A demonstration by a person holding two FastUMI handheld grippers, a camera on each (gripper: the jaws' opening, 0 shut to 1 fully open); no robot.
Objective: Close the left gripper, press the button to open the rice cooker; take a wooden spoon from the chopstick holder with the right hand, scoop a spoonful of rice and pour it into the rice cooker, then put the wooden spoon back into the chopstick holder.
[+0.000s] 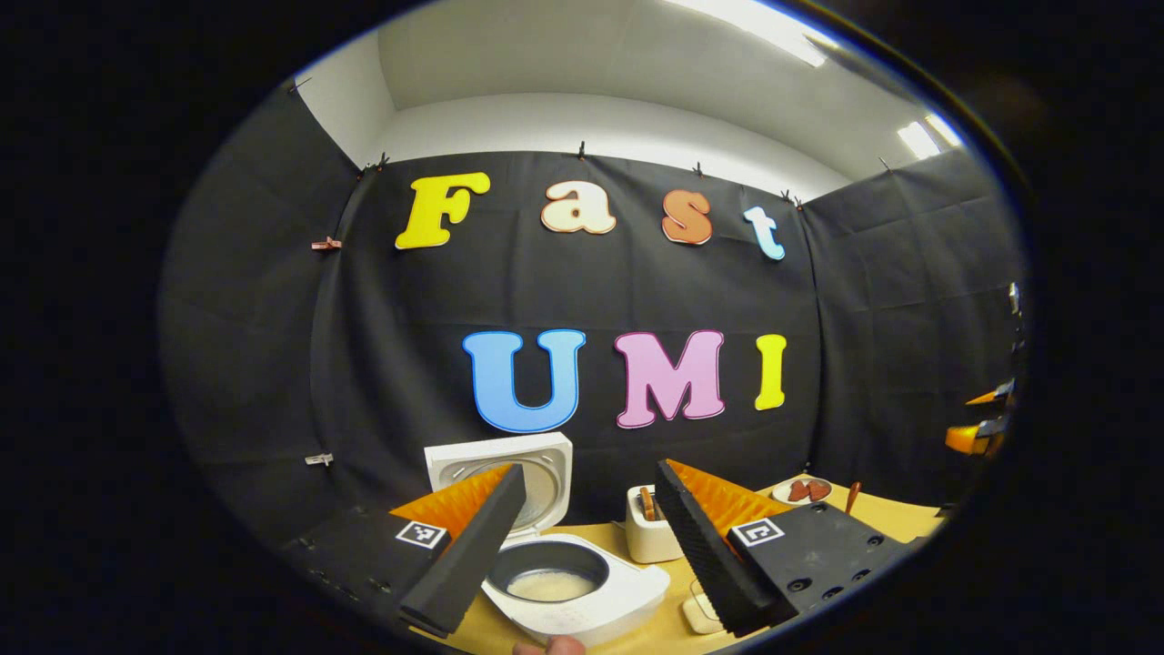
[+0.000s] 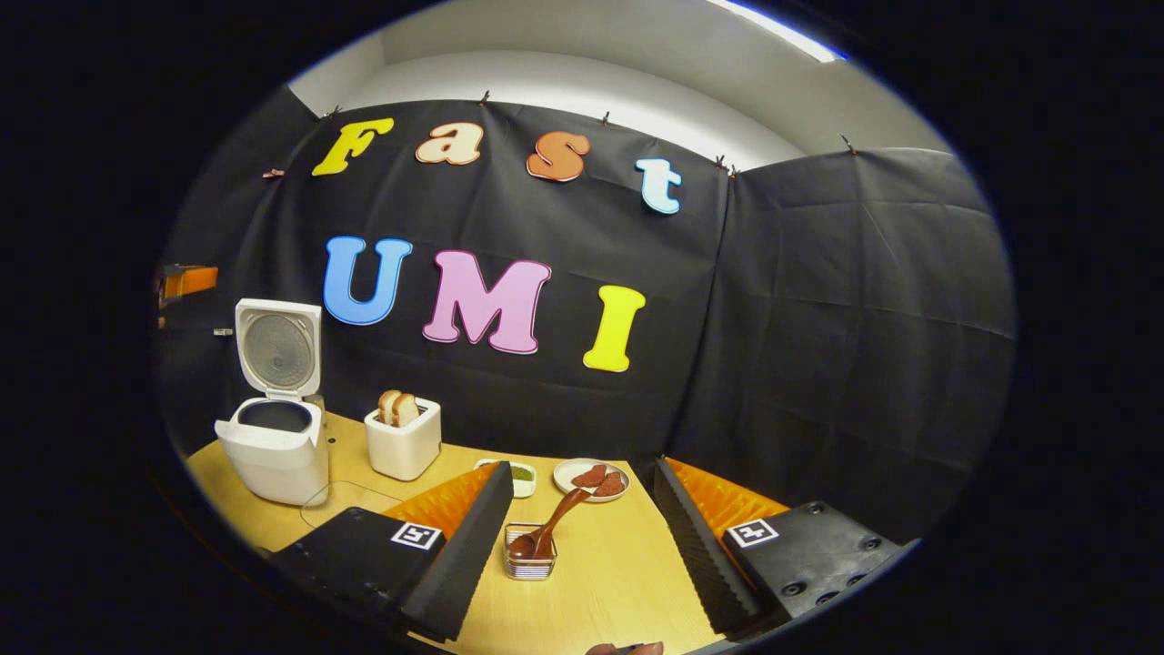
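The white rice cooker [image 1: 591, 608] stands with its lid [image 1: 509, 459] up, and pale rice [image 1: 550, 585] lies in its dark pot. My left gripper [image 1: 589, 468] hovers open just above and in front of it, holding nothing. In the right gripper view the cooker [image 2: 273, 455] is at the far left of the table. The wooden spoon [image 2: 556, 517] leans in a small clear chopstick holder [image 2: 530, 557], bowl down. My right gripper [image 2: 582, 468] is open, the holder low between its fingers and untouched.
A white toaster [image 2: 403, 443] with bread slices stands right of the cooker. Behind the holder are a small dish of green stuff [image 2: 520, 475] and a plate [image 2: 571, 469] with red-brown pieces. A clear mat [image 2: 346, 500] lies on the wooden table [image 2: 618, 573].
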